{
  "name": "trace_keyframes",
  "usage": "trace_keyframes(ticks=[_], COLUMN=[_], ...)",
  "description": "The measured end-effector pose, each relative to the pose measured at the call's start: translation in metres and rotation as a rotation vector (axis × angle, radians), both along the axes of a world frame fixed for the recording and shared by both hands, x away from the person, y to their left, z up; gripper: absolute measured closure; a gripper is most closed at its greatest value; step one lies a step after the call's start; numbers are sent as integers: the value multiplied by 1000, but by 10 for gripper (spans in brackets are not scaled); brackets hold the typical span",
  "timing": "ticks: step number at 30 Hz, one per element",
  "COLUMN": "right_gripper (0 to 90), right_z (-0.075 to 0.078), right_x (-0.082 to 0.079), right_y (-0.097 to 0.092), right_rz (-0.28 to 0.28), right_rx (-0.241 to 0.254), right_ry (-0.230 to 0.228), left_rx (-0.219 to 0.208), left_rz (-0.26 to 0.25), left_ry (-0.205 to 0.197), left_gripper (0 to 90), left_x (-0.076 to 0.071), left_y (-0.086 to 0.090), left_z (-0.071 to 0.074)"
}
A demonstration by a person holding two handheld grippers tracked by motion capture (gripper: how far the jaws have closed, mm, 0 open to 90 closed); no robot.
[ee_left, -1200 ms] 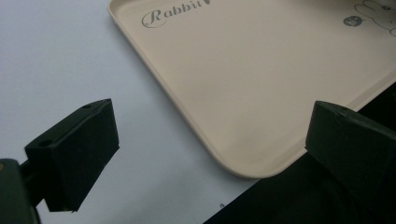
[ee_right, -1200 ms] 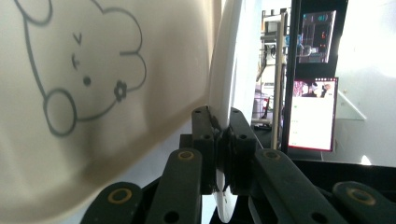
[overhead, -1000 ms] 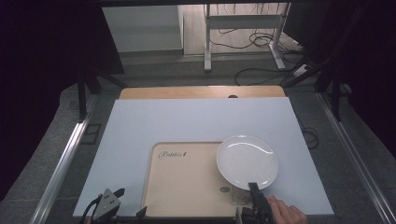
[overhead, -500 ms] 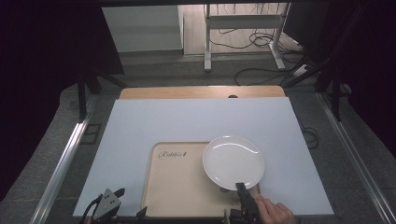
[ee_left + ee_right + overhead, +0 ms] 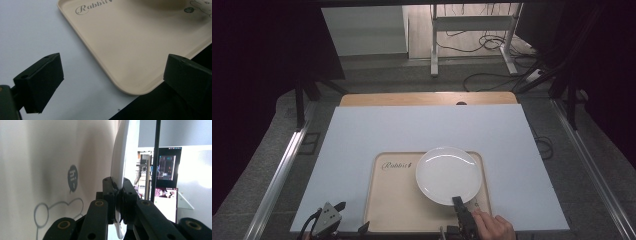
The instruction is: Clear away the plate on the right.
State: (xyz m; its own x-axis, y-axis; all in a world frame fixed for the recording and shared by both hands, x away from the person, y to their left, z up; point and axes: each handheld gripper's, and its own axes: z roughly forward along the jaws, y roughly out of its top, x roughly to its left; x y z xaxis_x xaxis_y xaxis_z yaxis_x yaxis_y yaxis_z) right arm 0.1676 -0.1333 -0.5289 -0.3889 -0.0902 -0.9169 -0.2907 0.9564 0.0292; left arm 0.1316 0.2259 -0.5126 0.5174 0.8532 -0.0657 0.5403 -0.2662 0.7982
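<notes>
The right gripper [image 5: 458,202], clamped on the near rim of the plate [image 5: 447,174], has carried it leftward. A second ago the plate hung half over the tray's [image 5: 397,200] right edge, above the white table top. Now it sits wholly over the tray's right part. The hand [image 5: 492,226] has moved left along the near edge with it.

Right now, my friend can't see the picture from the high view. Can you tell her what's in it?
A white plate sits over the right part of a beige tray on a pale table, and the right gripper pinches the plate's near rim. The left gripper waits at the bottom left, beside the tray, touching nothing.
</notes>
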Motion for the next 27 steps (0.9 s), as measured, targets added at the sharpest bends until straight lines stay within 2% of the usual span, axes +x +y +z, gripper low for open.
trace_keyframes(ticks=[3, 4, 6, 7, 8, 10, 13, 15, 27], right_gripper=[844, 844, 844, 843, 843, 842, 842, 842, 843], right_z=[0, 0, -1, -2, -2, -4, -4, -6, -14], right_x=[0, -3, -3, -3, -4, -3, -4, -3, -2], right_y=[3, 7, 10, 11, 13, 15, 18, 22, 35], right_rz=[3, -21, -14, -3, -11, 8, 3, 25, 36], right_rx=[-10, -24, -31, -19, -28, -20, -33, -25, -46], right_ry=[6, -39, -31, -38, -24, -33, -20, -29, -6], left_rx=[1, 1, 2, 2, 2, 2, 2, 3, 4], left_rz=[0, 0, 0, 0, -1, -1, -1, -1, -3], left_ry=[0, -1, -1, -1, -1, -1, -1, -2, -2], left_gripper=[23, 23, 23, 23, 23, 23, 23, 23, 23], left_x=[0, 0, 0, 0, 0, 0, 0, 0, 0], left_y=[0, 0, 0, 0, 0, 0, 0, 0, 0], left_z=[0, 0, 0, 0, 0, 0, 0, 0, 0])
